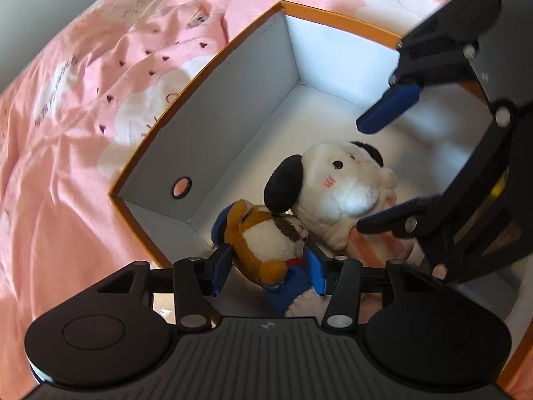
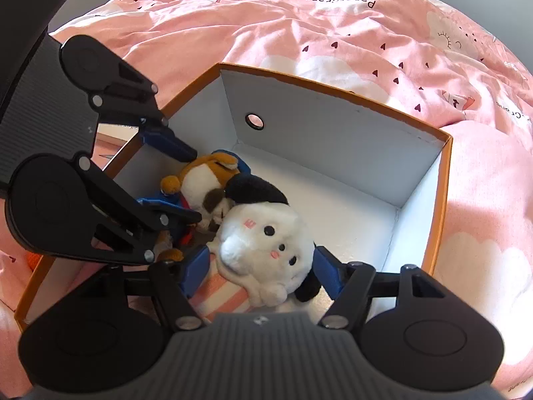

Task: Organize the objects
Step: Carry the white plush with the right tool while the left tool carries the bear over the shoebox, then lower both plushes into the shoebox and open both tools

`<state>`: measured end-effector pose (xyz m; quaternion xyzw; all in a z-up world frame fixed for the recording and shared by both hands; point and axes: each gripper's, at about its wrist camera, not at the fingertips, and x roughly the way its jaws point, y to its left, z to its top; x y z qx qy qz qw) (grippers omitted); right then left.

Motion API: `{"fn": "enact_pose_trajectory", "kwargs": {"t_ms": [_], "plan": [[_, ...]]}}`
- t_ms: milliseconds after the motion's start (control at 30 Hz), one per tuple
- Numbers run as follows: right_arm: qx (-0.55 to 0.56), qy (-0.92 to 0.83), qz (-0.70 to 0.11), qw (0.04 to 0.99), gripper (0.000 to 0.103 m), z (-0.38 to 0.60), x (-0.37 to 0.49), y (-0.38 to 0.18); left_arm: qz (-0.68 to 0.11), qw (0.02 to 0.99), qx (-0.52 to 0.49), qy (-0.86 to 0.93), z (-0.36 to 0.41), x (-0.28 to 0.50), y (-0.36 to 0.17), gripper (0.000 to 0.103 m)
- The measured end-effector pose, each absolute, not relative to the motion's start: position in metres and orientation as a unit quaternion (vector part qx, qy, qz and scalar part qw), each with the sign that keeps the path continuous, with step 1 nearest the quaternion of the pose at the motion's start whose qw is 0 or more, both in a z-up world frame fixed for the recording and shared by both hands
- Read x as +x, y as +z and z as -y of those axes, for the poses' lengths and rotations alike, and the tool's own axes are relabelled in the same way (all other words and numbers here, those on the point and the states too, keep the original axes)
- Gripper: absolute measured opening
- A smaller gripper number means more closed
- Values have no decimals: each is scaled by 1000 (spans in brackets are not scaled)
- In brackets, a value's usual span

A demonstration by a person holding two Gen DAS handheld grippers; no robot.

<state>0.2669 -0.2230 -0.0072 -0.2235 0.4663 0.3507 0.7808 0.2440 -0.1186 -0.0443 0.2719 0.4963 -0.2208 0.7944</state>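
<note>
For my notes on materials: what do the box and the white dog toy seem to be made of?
Box: likely stiff cardboard, matte white inside, orange outside; thin flat walls with sharp folded corners. White dog toy: plush fabric, fuzzy pile, soft rounded shape; stuffing cannot be seen.

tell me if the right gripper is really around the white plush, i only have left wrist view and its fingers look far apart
Observer: Yes. In the right wrist view the right gripper straddles the white plush, with one finger by its striped body and the other by its black ear.
Operator: any room past it in the box
Observer: Bare white floor runs from that plush to the box end wall.
Operator: and my left one
Observer: From the side, the left gripper has a finger on either side of the brown plush. I cannot tell if they press it.
</note>
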Motion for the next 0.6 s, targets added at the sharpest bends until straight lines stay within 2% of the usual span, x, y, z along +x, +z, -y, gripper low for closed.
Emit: {"fn": "enact_pose_trajectory", "kwargs": {"t_ms": [100,233,300,367,433,600], "plan": [[-225,345,-469,782,66,222,265,-11,-469,769,378,-214,128,231,-53,58],[-214,348,-473,780,62,223,265,-12,-456,752,409,-244,129,219,-58,61],[-210,354,-478,776,62,223,267,-15,-461,757,386,-255,123,222,-53,60],[-211,360,-479,772,62,221,270,-17,-478,770,326,-268,111,231,-45,56],[-217,363,-475,772,62,220,269,-16,-490,783,264,-279,99,239,-35,55],[-223,371,-479,763,56,215,268,-18,-482,811,190,-273,73,246,-18,51]]}}
